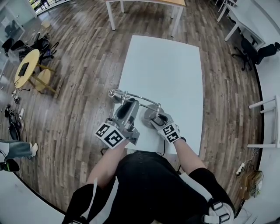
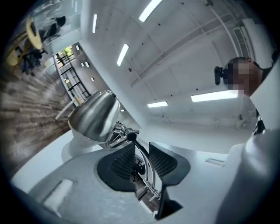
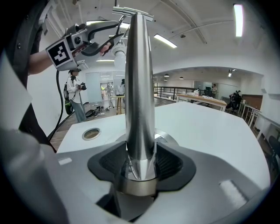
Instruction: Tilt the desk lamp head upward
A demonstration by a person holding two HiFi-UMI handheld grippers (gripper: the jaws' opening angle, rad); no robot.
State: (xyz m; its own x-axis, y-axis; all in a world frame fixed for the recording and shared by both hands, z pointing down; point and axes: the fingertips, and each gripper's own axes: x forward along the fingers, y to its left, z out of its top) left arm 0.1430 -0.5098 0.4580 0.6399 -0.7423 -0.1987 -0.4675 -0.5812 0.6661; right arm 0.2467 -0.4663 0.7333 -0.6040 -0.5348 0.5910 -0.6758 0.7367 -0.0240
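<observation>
A chrome desk lamp stands at the near edge of the white table. Its round base carries an upright post. My right gripper is shut on that post just above the base. The lamp's thin rod arm runs left to the shiny head. My left gripper is shut on the arm just behind the head's joint. From the right gripper view, the left gripper shows high up beside the post's top.
A cable grommet sits in the tabletop left of the base. A second table stands beyond, a round yellow table and office chairs to the sides. A person stands on the wood floor off the table's left.
</observation>
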